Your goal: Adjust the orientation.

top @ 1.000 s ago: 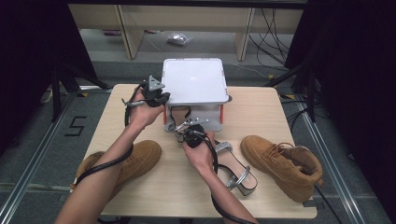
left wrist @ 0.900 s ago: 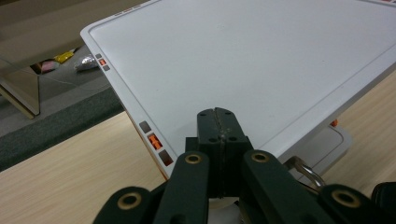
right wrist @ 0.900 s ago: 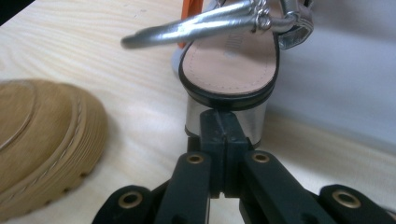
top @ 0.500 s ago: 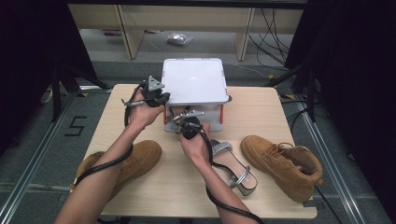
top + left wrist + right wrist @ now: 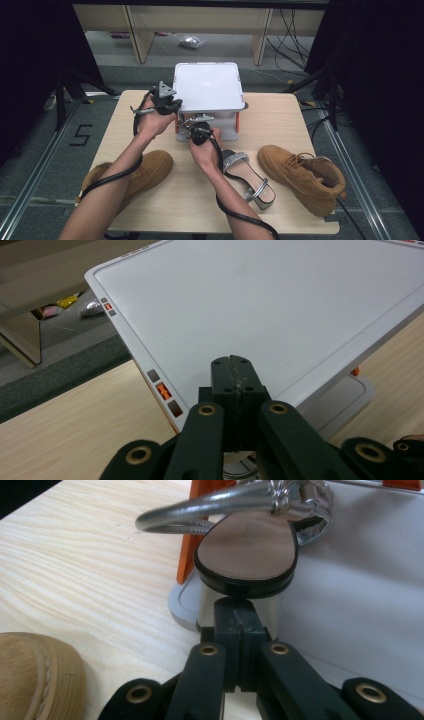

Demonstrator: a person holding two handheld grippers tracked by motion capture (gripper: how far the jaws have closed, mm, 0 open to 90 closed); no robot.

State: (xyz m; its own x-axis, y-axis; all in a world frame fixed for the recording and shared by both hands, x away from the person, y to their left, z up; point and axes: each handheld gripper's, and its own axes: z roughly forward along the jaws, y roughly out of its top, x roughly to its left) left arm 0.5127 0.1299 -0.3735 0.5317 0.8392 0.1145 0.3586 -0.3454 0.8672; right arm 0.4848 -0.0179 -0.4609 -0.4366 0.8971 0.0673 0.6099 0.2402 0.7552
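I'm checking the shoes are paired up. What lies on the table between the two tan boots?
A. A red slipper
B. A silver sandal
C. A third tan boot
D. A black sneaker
B: a silver sandal with a strap and a block heel lies on the table, between the left tan boot and the right tan boot.

A black "5" is marked on the grey floor (image 5: 80, 135).

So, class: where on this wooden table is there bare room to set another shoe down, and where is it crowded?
Free patches: the far-right corner of the light wooden table, between the white lidded box and the right tan suede boot; the far-left strip beside the box; the near-middle between the left tan boot and the silver heeled sandal. Crowded: directly before the box.
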